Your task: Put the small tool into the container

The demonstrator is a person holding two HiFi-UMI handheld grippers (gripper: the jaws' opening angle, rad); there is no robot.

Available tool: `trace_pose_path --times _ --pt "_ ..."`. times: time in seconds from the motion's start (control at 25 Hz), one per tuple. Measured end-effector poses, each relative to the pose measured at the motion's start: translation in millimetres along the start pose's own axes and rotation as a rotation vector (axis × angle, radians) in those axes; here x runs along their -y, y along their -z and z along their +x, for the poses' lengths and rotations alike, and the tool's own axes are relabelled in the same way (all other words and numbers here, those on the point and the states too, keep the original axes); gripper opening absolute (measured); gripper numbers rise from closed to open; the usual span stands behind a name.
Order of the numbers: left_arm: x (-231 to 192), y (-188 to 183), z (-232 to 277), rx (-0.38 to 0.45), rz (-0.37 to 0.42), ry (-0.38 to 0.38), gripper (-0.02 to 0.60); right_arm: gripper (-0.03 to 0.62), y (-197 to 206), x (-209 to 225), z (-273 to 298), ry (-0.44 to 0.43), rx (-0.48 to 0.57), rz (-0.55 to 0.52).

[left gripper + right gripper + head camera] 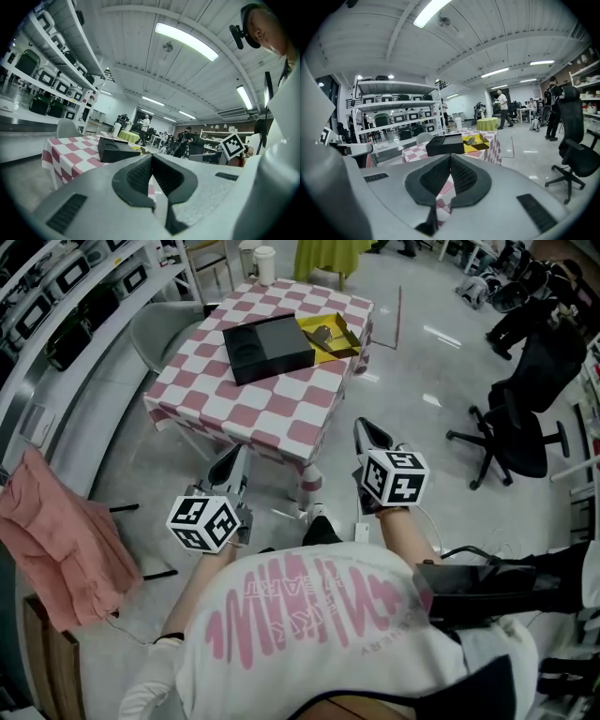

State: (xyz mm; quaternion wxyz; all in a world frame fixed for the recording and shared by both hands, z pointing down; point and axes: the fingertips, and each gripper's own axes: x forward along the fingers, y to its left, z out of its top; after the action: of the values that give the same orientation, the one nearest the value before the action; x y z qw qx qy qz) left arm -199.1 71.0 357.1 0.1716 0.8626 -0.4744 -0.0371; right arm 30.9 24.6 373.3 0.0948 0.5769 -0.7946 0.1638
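A table with a red-and-white checked cloth (272, 409) stands ahead of me. On it lies a black box-like container (267, 346) and, to its right, a yellow tray (342, 341) with a small grey tool (322, 333) in it. Both grippers hang well short of the table's near edge, above the floor. My left gripper (234, 465) is shut with nothing in it; its tips meet in the left gripper view (151, 158). My right gripper (372, 435) is also shut and empty (450, 158). The right gripper view shows the container (445, 144) and the tool (470, 139) far ahead.
A white cup (265, 263) stands at the table's far edge. A grey chair (164, 329) sits left of the table, shelving (56, 296) runs along the left wall, a pink cloth (66, 540) drapes a chair near me, and a black office chair (516, 432) stands right.
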Motion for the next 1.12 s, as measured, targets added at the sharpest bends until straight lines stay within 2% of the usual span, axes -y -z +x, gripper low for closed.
trace_pose_path --times 0.4,1.12 --pt "6 12 -39 -0.01 -0.026 -0.002 0.006 0.006 24 -17 -29 0.02 -0.047 -0.004" --pt "-1 15 -49 -0.006 -0.041 -0.009 0.007 0.006 30 -30 -32 0.016 -0.045 -0.008"
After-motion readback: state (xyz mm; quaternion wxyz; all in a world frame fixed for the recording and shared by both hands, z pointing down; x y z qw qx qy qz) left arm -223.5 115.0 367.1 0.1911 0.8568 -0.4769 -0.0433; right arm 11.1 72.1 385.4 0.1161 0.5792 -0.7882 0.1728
